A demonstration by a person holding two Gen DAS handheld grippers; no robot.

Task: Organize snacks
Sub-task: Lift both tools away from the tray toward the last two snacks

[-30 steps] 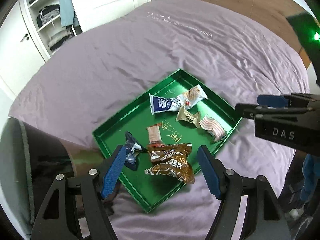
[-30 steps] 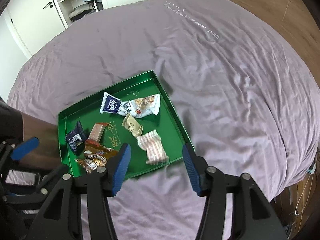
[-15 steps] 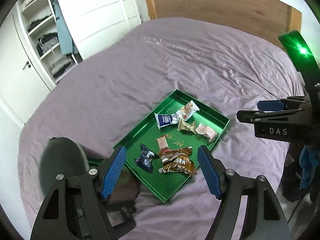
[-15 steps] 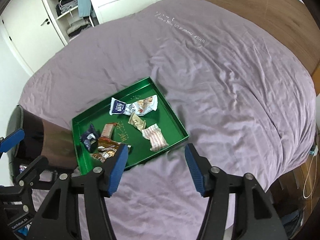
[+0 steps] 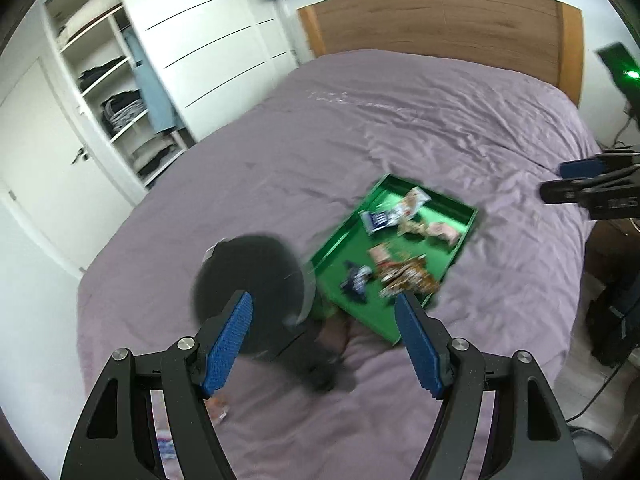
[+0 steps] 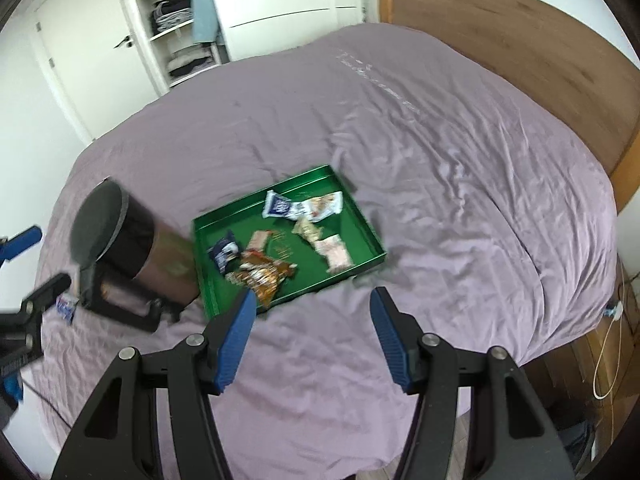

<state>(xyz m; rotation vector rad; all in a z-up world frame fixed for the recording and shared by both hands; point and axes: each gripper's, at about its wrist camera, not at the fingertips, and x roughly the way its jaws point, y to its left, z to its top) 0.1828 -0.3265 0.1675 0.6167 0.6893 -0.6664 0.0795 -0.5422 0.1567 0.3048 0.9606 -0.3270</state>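
A green tray point(image 5: 338, 236) point(image 6: 208, 256) lies on the purple bed and holds several wrapped snacks: a blue-white packet point(image 6: 277, 205), a brown NUTRITION packet point(image 6: 262, 274), a dark blue one point(image 6: 224, 254), a pink-striped one point(image 6: 335, 251). My left gripper point(image 5: 326, 338) is open and empty, high above the bed, near the tray's front corner. My right gripper point(image 6: 312, 334) is open and empty, above bare sheet in front of the tray. Both views are blurred.
A dark cylindrical container with a black lid and handle point(image 6: 116, 248) point(image 5: 252, 280) stands left of the tray. A small wrapper point(image 6: 66, 306) lies by it. Wooden headboard point(image 5: 440, 20) at the back, white wardrobe with open shelves point(image 5: 116, 92) left. Bedside floor with cables point(image 6: 608, 344) right.
Both grippers have pulled up and back from the tray, so the tray looks smaller and farther. The dark container has come fully into view. Jaws stay open.
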